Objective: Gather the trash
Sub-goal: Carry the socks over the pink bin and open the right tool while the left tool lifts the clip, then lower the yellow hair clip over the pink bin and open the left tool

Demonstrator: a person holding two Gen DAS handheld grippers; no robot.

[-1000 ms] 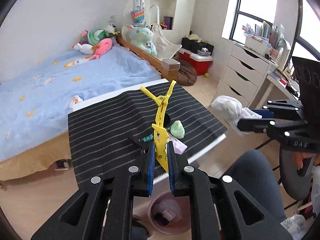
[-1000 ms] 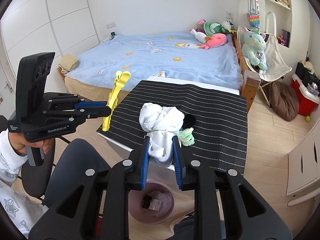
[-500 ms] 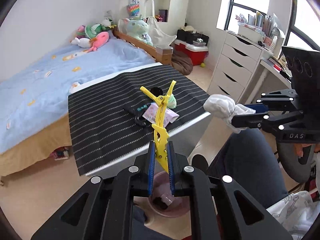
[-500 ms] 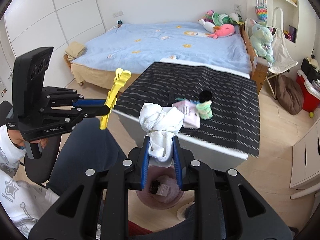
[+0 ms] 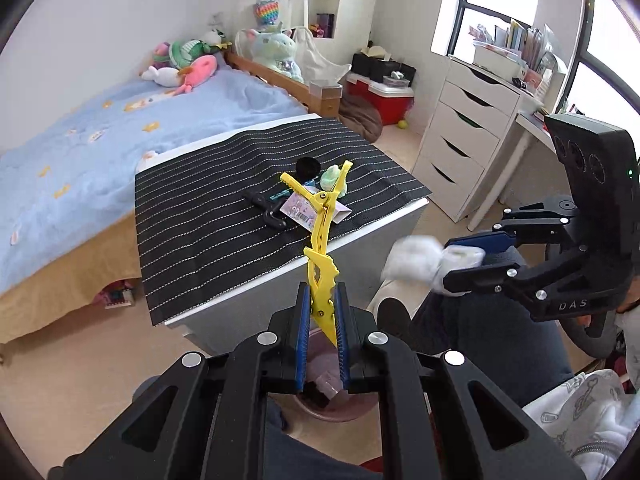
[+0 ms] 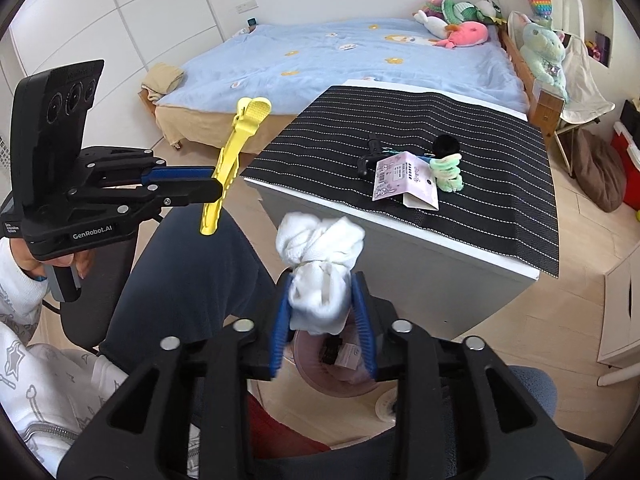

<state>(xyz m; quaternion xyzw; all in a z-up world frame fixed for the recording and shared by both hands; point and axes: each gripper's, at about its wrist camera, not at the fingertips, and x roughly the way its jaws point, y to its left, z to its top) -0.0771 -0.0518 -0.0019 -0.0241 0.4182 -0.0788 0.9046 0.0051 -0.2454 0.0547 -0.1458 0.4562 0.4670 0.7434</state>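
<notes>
My left gripper [image 5: 322, 292] is shut on a yellow hair clip [image 5: 320, 232], which stands up between its blue pads above the pink bin [image 5: 332, 408]. In the right wrist view the left gripper [image 6: 218, 184] shows at the left with the clip [image 6: 236, 148]. My right gripper [image 6: 322, 280] hangs over the bin [image 6: 344, 380]. Its jaws are opening, and a white crumpled wad [image 6: 320, 248] sits loosely between the blurred pads. The left wrist view shows that gripper [image 5: 452, 264] and the wad [image 5: 416, 258] at the right.
A low table with a black striped cloth [image 6: 440, 132] carries a pink card [image 6: 404, 180], a green scrunchie [image 6: 448, 172] and a black clip [image 6: 366, 160]. The person's dark-trousered leg [image 6: 192, 264] lies beside the bin. A bed [image 6: 340, 52] and white drawers [image 5: 464, 136] stand behind.
Both grippers have drawn back from the table and sunk until they hang over the pink bin. The right jaws have spread apart around the white wad. The left still holds the clip.
</notes>
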